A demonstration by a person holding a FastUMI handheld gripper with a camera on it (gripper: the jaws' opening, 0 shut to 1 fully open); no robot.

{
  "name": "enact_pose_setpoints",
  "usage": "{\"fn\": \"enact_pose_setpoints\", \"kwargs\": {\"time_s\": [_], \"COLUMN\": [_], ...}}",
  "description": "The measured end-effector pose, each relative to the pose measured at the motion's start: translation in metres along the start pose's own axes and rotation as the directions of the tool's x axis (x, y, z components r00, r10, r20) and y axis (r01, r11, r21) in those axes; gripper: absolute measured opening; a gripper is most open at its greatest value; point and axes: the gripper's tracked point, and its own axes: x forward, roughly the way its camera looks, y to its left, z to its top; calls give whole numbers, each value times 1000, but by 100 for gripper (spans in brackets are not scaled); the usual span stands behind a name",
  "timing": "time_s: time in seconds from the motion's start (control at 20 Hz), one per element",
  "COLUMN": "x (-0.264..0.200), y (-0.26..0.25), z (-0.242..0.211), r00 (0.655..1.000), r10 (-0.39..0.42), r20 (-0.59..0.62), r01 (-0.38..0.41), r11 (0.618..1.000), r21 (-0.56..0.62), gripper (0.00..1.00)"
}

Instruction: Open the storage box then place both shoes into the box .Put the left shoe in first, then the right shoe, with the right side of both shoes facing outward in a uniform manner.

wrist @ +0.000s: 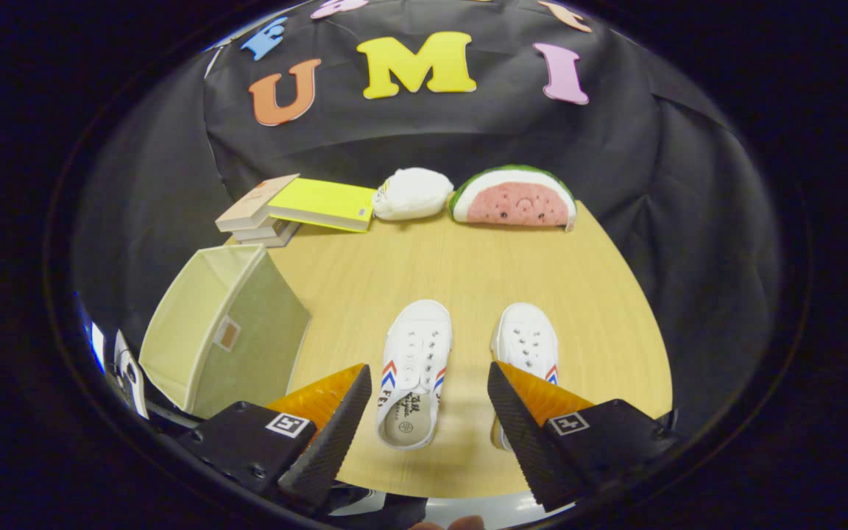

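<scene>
With the box already open, gripper [430,412] hovers above the table [615,294], fingers spread wide, holding nothing.
Gripper view: left shoe [414,372] lies between the fingers, long axis running straight ahead, toe away. Right shoe [527,346] is just beside it, heel hidden behind one finger. Storage box [221,327] sits off to the left shoe's side, tipped, mouth toward the books [295,210]. Likely next: drop onto the left shoe.

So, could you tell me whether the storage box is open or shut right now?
Open: the storage box shows its bare inside, with no lid over it. Both shoes lie out on the table. The gripper is open.
</scene>
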Motion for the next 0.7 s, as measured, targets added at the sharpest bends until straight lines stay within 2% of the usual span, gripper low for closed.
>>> {"fn": "enact_pose_setpoints", "kwargs": {"time_s": [0.2, 0.7], "x": [41, 93], "y": [-10, -20], "z": [-21, -34], "r00": [990, 951], "r10": [18, 19], "r20": [-139, -308], "r01": [-16, -3], "r11": [1000, 999], "r21": [20, 52], "gripper": [100, 100]}}
